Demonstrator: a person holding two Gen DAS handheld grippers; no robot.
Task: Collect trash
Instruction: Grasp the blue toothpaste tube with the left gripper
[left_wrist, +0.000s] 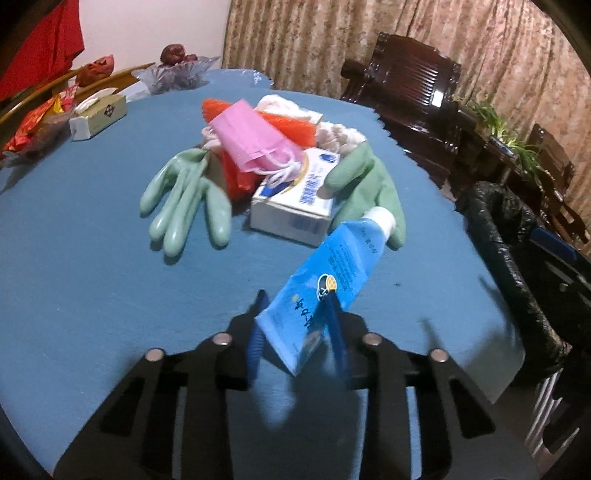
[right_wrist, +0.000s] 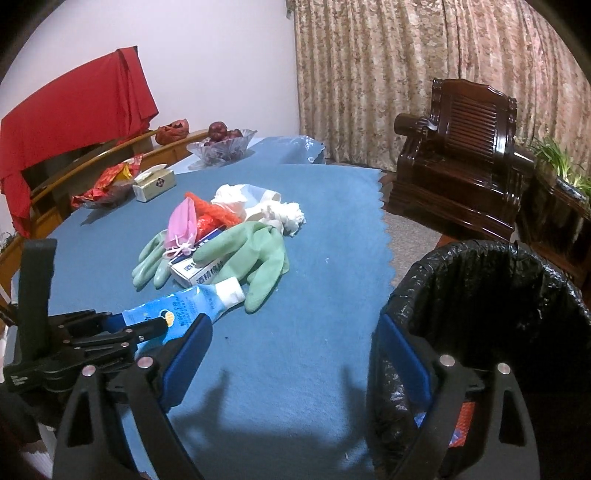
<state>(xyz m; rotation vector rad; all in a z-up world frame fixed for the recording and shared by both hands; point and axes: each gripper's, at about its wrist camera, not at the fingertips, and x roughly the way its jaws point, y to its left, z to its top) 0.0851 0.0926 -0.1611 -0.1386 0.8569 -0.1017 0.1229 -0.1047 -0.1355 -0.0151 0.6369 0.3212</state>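
Blue toothpaste tube (left_wrist: 325, 284): clamped near its flat tail between the closed jaws of the left gripper (left_wrist: 295, 325), cap end raised above the blue tablecloth (left_wrist: 92, 295). Right gripper (right_wrist: 295, 354): jaws wide apart, nothing held. Lined trash bin (right_wrist: 491, 295): just beside the table edge. Recommended handling: tube to be carried fully over the rim before release, the grip kept firm since the tail is thin.

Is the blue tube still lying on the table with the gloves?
No, the left claw is shut on the blue tube and holds it up off the blue tablecloth, apart from the green gloves.
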